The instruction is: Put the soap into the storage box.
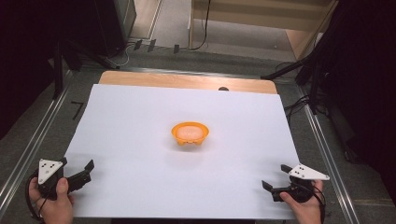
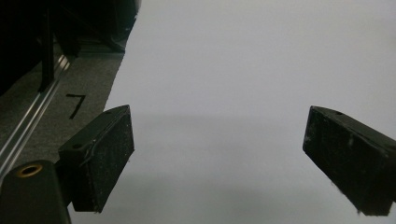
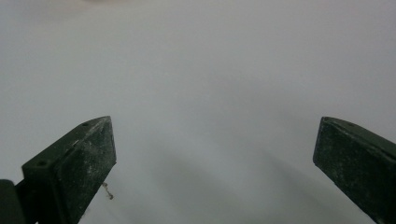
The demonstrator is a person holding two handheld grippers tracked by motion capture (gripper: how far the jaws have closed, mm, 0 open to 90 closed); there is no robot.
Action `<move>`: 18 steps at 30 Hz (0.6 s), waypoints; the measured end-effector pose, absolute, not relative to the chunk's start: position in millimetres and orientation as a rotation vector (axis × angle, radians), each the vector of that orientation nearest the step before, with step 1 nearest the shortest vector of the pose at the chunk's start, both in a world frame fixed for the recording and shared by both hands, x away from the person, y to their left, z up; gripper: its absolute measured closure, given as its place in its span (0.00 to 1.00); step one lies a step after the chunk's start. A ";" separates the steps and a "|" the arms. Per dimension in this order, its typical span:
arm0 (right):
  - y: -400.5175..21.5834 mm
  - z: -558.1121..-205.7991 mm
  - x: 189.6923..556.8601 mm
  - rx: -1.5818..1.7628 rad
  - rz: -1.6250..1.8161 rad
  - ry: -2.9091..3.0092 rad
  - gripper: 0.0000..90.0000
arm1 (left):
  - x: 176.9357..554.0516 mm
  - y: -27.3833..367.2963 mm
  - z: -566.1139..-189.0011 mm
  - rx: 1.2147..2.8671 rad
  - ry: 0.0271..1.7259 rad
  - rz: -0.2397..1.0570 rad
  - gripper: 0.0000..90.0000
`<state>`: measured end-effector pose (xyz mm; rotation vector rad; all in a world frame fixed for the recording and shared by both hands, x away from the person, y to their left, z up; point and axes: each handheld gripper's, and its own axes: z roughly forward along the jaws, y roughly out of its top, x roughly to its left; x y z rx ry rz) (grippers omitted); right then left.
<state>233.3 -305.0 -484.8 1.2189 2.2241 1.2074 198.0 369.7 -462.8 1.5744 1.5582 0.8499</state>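
Note:
An orange bowl [image 1: 189, 133] with something pale inside sits near the middle of the white sheet [image 1: 140, 140]. My left gripper [image 1: 76, 167] rests at the sheet's near left corner, held by a hand, jaws wide apart with nothing between them. In the left gripper view the gripper [image 2: 217, 158] looks over bare white sheet [image 2: 233, 70]. My right gripper [image 1: 275, 176] is at the near right corner, also open and empty. Its own view shows the gripper [image 3: 215, 163] above plain white sheet [image 3: 210, 70]. Both grippers are far from the bowl.
The sheet covers a wooden table [image 1: 187, 80] whose far edge shows. Metal rails [image 1: 28, 149] run along both sides over grey carpet. Dark stands and cables [image 1: 303, 74] stand at the back right. A black mark [image 2: 74, 105] lies on the carpet beside the sheet.

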 end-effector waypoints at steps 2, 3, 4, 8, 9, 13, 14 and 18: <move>-310.8 -485.3 231.3 1.242 1.230 2.203 0.00 | 197.9 370.0 -462.9 1.570 1.558 0.849 0.10; -314.9 -485.1 229.0 1.260 1.237 2.181 0.00 | 197.8 370.2 -462.9 1.569 1.557 0.850 0.10; -316.7 -485.3 227.8 1.267 1.239 2.174 0.00 | 197.7 370.2 -462.8 1.571 1.558 0.849 0.10; -319.5 -486.8 225.4 1.271 1.254 2.163 0.00 | 197.9 370.0 -462.9 1.570 1.559 0.850 0.10; -319.5 -486.8 225.4 1.271 1.254 2.163 0.00 | 197.9 370.0 -462.9 1.570 1.559 0.850 0.10; -315.8 -487.9 226.2 1.260 1.233 2.175 0.01 | 198.0 370.4 -462.9 1.569 1.561 0.847 0.10; -315.4 -488.0 226.1 1.260 1.230 2.174 0.01 | 198.1 370.3 -463.0 1.566 1.562 0.847 0.10; -315.4 -488.0 225.9 1.261 1.230 2.170 0.02 | 198.2 370.3 -463.0 1.567 1.563 0.844 0.10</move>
